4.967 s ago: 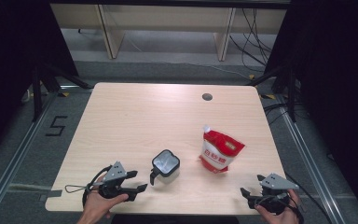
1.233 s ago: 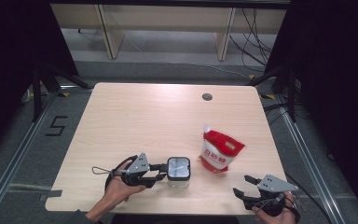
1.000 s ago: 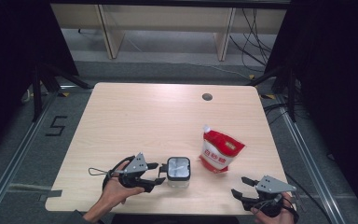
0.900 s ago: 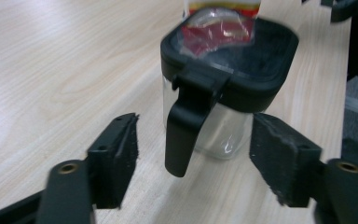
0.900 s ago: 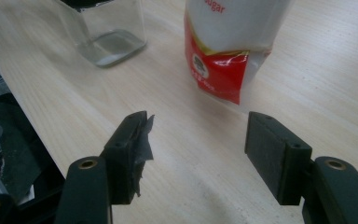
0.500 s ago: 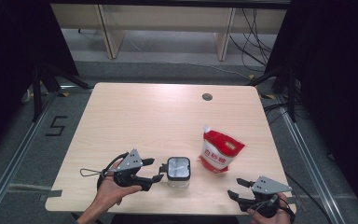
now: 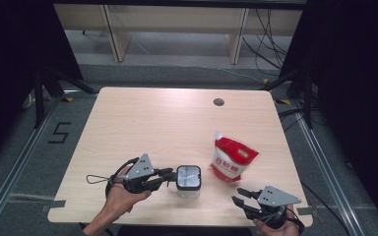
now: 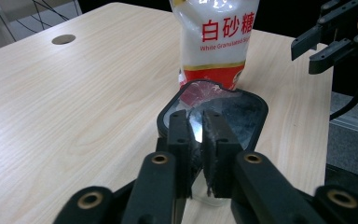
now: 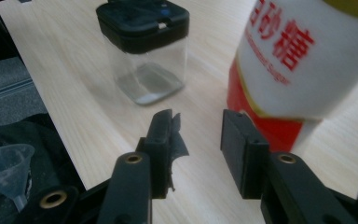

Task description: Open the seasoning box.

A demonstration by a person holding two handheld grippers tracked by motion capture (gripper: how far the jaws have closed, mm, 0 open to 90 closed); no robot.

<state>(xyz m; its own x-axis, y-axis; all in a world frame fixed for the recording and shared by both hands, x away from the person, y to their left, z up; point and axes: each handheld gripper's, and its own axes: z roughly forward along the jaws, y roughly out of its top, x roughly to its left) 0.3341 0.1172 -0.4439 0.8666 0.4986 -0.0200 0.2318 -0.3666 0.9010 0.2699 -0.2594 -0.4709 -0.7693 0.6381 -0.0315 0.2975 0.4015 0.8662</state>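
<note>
- Closing fast now: the left gripper (image 7: 170,178) has just been shutting its jaws, and in the left gripper view they pinch the raised flip lid (image 8: 214,112) of the small clear square jar with the black top (image 7: 188,181), clear plastic caught between the pads.
- Compared with five seconds ago, that jar has gone from lying tilted near the table's middle to standing upright at the near edge, and the left hand (image 7: 123,194) has come in from the near left to meet it.
- My read: the lid is gripped and open, so the jar looks ready for filling; it seems empty through its clear wall in the right gripper view (image 9: 150,70).
- Over on the right, the right gripper (image 7: 239,195) has just been narrowing its jaws too, yet nothing sits between them; they stand partly apart, a scrap of black tape hanging from one pad (image 9: 165,135).
- Since a second ago that gripper has slid a little leftward along the near edge, toward the jar and bag.
- Just right of the jar and slightly farther stands the red-and-white plastic bag of white granulated sugar (image 7: 232,160), upright, unmoved, close to the jar but apart from it.
- A clear plastic funnel (image 9: 9,170) shows below the table edge in the right gripper view, off the light wooden table (image 7: 152,123).
- Far side holds a round cable hole (image 7: 219,102); nothing blocks the way to the bag.
</note>
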